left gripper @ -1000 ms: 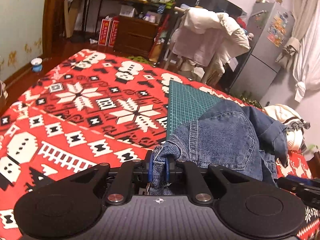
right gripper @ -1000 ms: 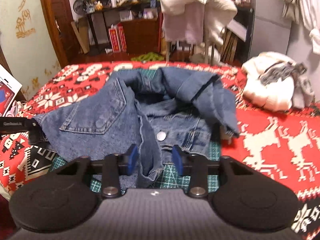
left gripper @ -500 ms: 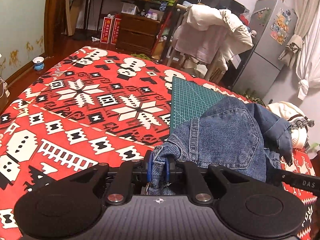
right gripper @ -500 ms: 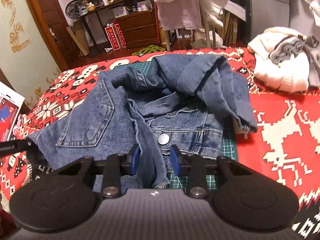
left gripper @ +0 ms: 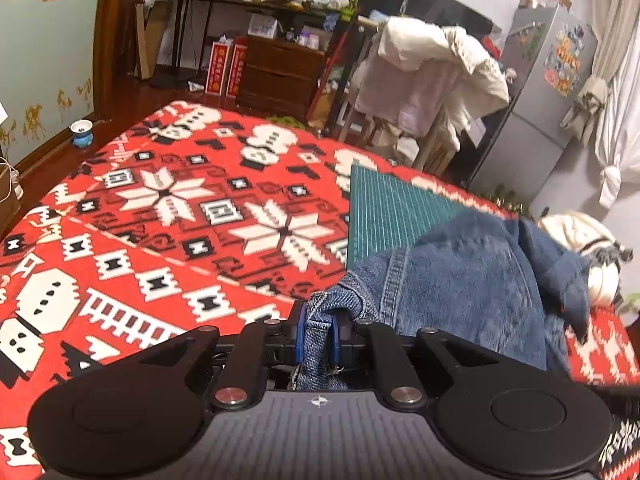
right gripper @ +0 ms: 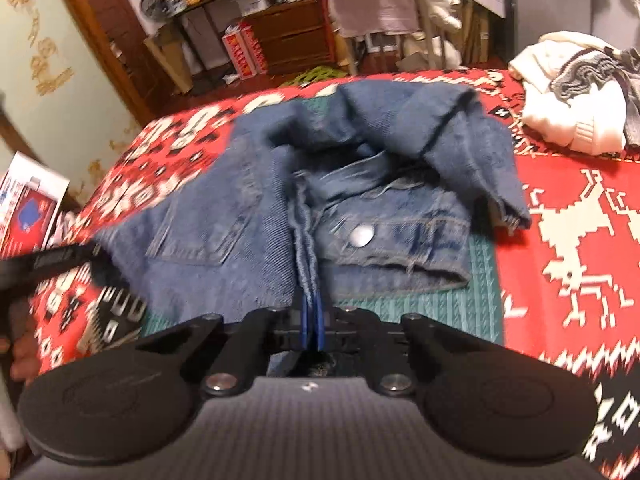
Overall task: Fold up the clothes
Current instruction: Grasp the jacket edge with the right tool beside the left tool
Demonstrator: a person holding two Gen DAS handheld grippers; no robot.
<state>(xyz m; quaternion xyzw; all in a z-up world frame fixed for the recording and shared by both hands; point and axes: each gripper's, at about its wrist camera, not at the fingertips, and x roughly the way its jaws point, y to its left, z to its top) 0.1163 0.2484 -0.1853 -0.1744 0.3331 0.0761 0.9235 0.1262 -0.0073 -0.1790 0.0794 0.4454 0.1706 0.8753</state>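
Note:
A blue denim jacket lies crumpled on a green cutting mat over the red patterned blanket. My right gripper is shut on the jacket's front placket edge, just left of a metal snap button. In the left wrist view my left gripper is shut on a bunched corner of the same jacket, near its hem seam. That gripper also shows as a black bar at the jacket's left corner in the right wrist view.
The green mat extends beyond the jacket toward the far edge. A white and grey sweater pile lies at the blanket's right. Beyond the bed stand a clothes-draped chair, a dresser and a fridge. A box sits left.
My right gripper has gone from open around the placket to shut on it, and moved forward over the jacket. The left gripper kept its hold and shifted slightly.

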